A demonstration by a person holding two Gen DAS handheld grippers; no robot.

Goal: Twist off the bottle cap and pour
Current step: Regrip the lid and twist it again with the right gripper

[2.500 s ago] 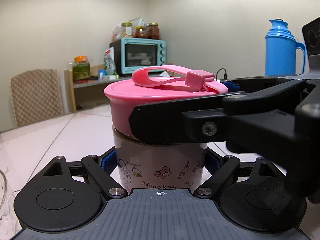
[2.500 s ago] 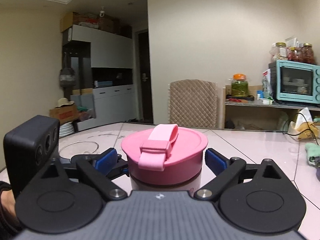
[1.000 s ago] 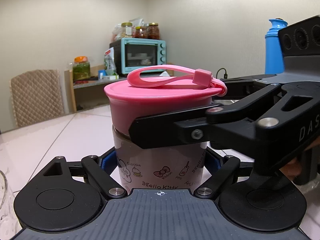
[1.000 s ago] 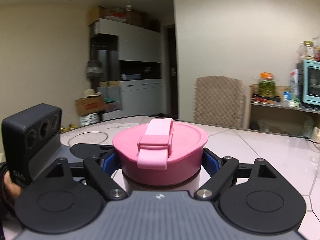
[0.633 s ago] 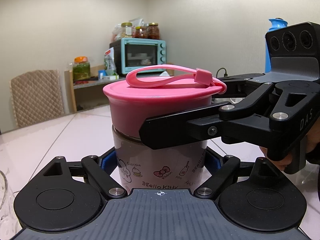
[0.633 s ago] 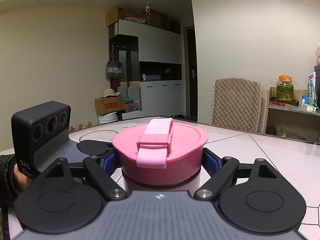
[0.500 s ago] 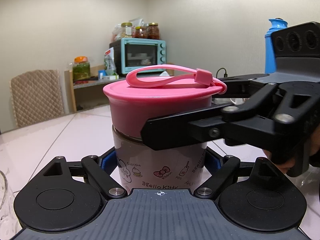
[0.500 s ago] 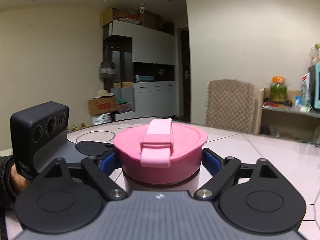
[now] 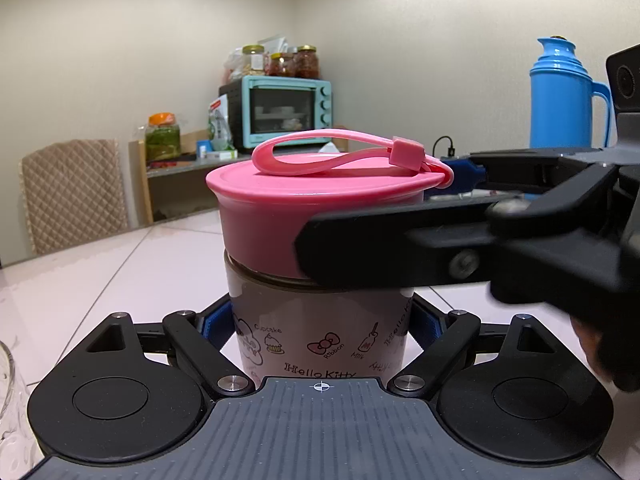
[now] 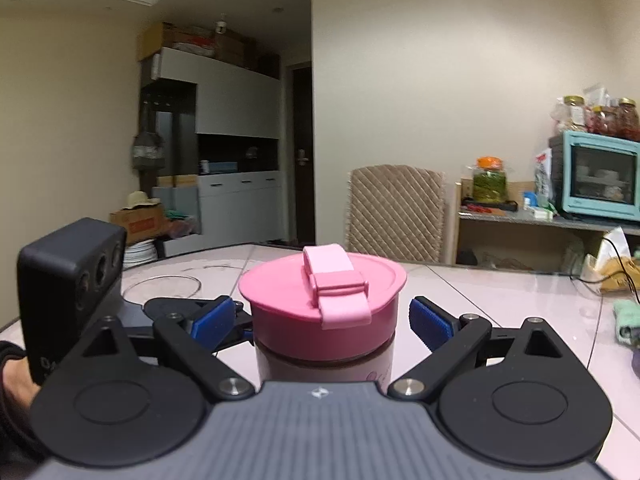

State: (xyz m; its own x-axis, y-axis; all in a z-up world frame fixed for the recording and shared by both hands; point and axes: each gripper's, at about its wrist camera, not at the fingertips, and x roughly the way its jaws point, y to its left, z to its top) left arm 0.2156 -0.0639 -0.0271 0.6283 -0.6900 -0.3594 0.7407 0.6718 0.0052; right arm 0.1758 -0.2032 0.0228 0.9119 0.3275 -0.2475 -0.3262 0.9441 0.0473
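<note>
Gripping the bottle (image 9: pixel 320 332) low on its printed body, my left gripper (image 9: pixel 320 326) has its blue pads pressed against both sides, holding it upright on the pale tiled table (image 9: pixel 120 276). My right gripper (image 10: pixel 322 322) sits at the height of the pink cap (image 10: pixel 320 300), its jaws opening: the right pad (image 10: pixel 430 322) stands clear of the cap with table showing between, the left pad likewise off the rim. The cap sits between the open fingers, ungripped and seated on the bottle's neck, its pink carry strap (image 9: pixel 340 154) lying looped across the top. From the left wrist view, one black finger of the right gripper crosses in front of the cap's right side. Far behind, a teal toaster oven (image 9: pixel 286 110) sits on a shelf, a blue thermos jug (image 9: pixel 560 100) stands at far right, and a quilted chair back (image 10: pixel 396 214) faces the table.
</note>
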